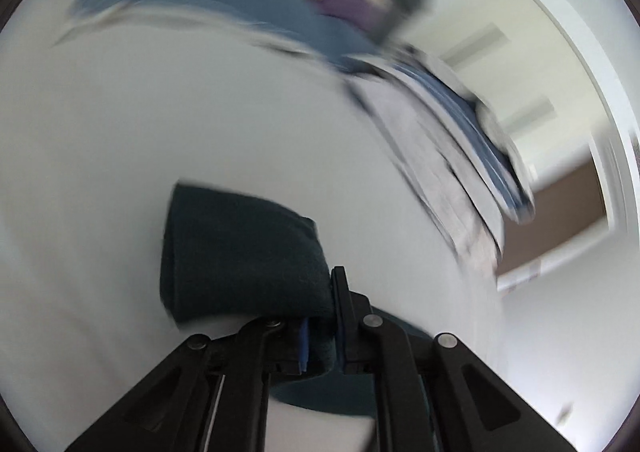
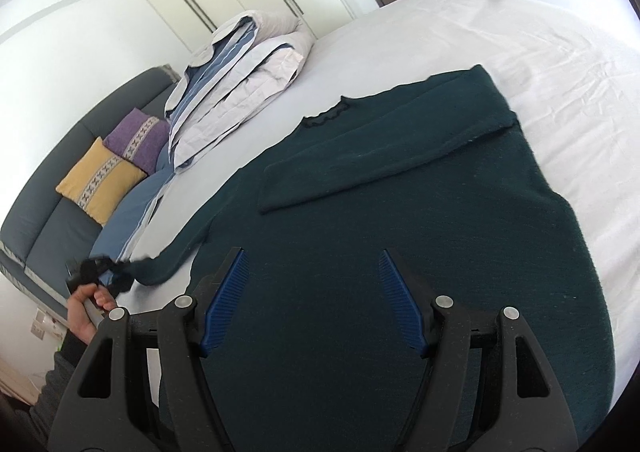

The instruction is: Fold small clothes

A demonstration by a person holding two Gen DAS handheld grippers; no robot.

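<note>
Sweater [image 2: 400, 252] lies neck away—left gripper [image 1: 320, 316] pinches its sleeve, right gripper [image 2: 312, 292] spread, empty.

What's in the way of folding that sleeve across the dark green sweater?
Nothing visible. The left hand-held gripper grips the sleeve cuff, and the sweater lies bare on the white bed. The folded duvet sits off to the side.

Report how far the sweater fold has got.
Done: one sleeve lies folded across the dark green sweater on the bed. In hand: the left gripper is shut on the other sleeve's cuff. Left: laying that sleeve over and folding the body; the right gripper hovers open.
</note>
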